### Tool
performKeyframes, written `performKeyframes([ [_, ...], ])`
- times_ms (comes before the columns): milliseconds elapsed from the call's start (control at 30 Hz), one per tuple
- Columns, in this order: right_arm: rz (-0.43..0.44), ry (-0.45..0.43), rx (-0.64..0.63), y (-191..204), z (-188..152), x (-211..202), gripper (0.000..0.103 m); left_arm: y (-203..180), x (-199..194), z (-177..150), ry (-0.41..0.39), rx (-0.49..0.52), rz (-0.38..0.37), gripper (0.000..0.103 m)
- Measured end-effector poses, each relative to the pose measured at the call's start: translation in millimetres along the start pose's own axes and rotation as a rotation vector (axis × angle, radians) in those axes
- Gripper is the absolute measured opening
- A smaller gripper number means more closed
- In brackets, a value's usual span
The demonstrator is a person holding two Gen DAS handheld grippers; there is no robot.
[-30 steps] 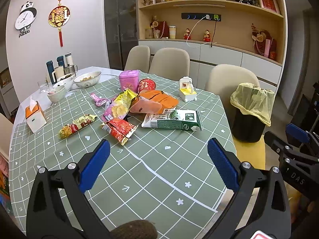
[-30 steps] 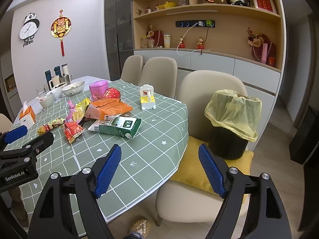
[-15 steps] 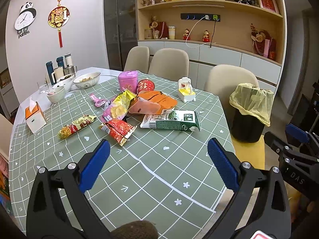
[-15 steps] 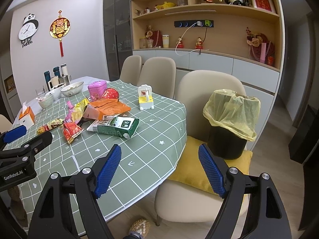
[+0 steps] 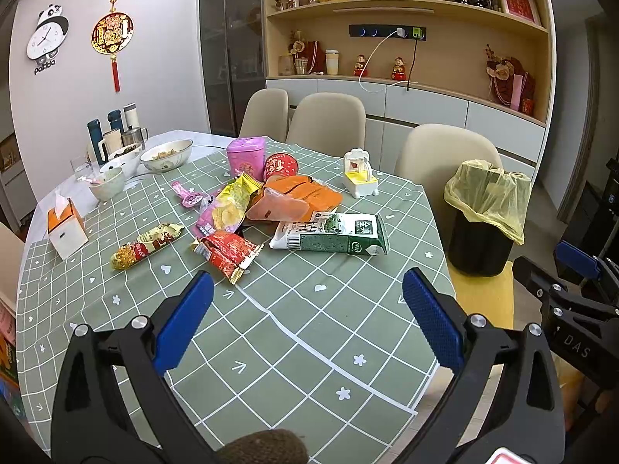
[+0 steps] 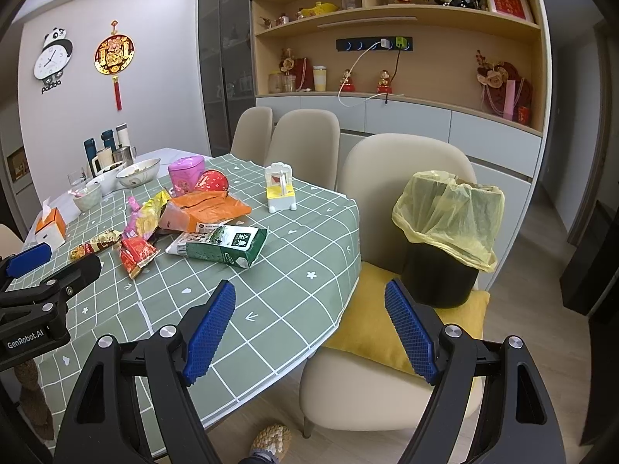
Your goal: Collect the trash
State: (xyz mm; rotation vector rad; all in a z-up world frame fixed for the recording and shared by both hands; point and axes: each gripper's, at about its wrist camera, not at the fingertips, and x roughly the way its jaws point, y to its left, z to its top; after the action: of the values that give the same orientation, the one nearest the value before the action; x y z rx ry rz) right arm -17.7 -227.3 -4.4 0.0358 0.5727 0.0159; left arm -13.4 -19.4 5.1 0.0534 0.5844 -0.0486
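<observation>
A heap of trash lies mid-table: a green-and-white milk carton (image 5: 332,234) (image 6: 220,245), a red snack wrapper (image 5: 226,250) (image 6: 137,253), an orange bag (image 5: 298,199), a yellow chip bag (image 5: 232,203) and a long gold wrapper (image 5: 145,245). A black bin with a yellow liner (image 5: 485,216) (image 6: 445,232) stands on a chair's yellow cushion (image 6: 371,328) at the right. My left gripper (image 5: 307,319) is open and empty above the near table. My right gripper (image 6: 309,324) is open and empty over the table edge, left of the bin.
The green grid tablecloth (image 5: 271,348) covers the table. A pink tin (image 5: 245,154), a red cup (image 5: 280,164), a small white-yellow holder (image 5: 359,179), a tissue box (image 5: 65,228), bowls (image 5: 166,150) and flasks stand behind. Beige chairs (image 5: 325,120) ring the table.
Both grippers have drawn back slightly from the table; the trash and bin look a little farther off. Both stay open and empty.
</observation>
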Motion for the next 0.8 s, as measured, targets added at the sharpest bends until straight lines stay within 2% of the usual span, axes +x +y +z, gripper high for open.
performKeyframes([
  [800, -0.002, 0.005, -0.009, 4, -2, -1, 0.076, 10, 2, -2, 0.001, -0.02, -0.001, 0.094],
])
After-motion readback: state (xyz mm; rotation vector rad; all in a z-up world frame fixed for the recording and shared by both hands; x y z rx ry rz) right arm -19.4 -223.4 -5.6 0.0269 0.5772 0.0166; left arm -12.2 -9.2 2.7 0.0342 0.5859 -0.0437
